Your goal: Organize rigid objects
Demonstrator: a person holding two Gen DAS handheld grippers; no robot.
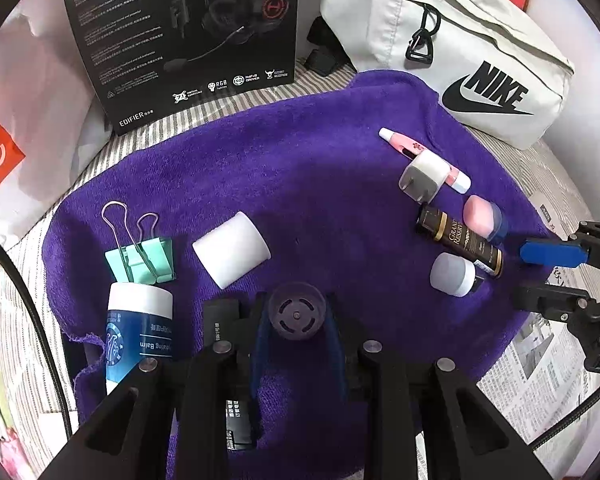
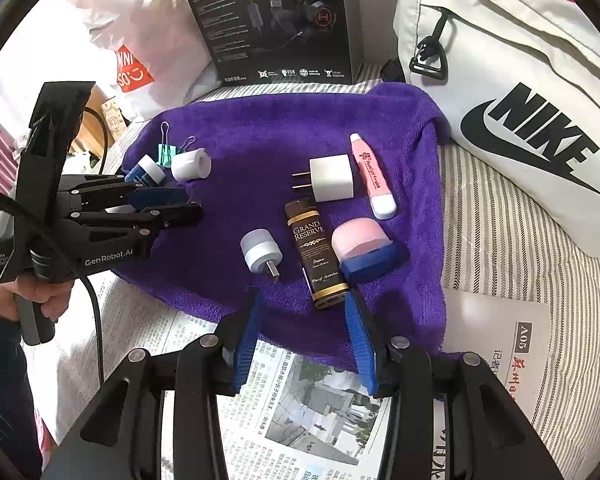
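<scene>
Small items lie on a purple towel (image 1: 300, 168). In the left wrist view my left gripper (image 1: 297, 338) is shut on a small round greyish cap (image 1: 296, 316), pinched between its blue pads. Beside it lie a blue-and-white balm tube (image 1: 138, 328), a mint binder clip (image 1: 142, 262) and a white roll (image 1: 232, 250). My right gripper (image 2: 306, 330) stands open at the towel's near edge. The base of a brown bottle (image 2: 316, 252) lies between its tips, untouched. Around the bottle are a white round plug (image 2: 260, 252), a pink-and-blue case (image 2: 362, 250), a white charger (image 2: 332, 178) and a pink tube (image 2: 370, 176).
A black headset box (image 1: 188, 36) and a white Nike bag (image 1: 472, 52) stand behind the towel. Newspaper (image 2: 300, 408) covers the striped bedding in front. A white plastic bag (image 1: 28, 92) lies at the left. A hand (image 2: 28, 292) holds the left gripper's handle.
</scene>
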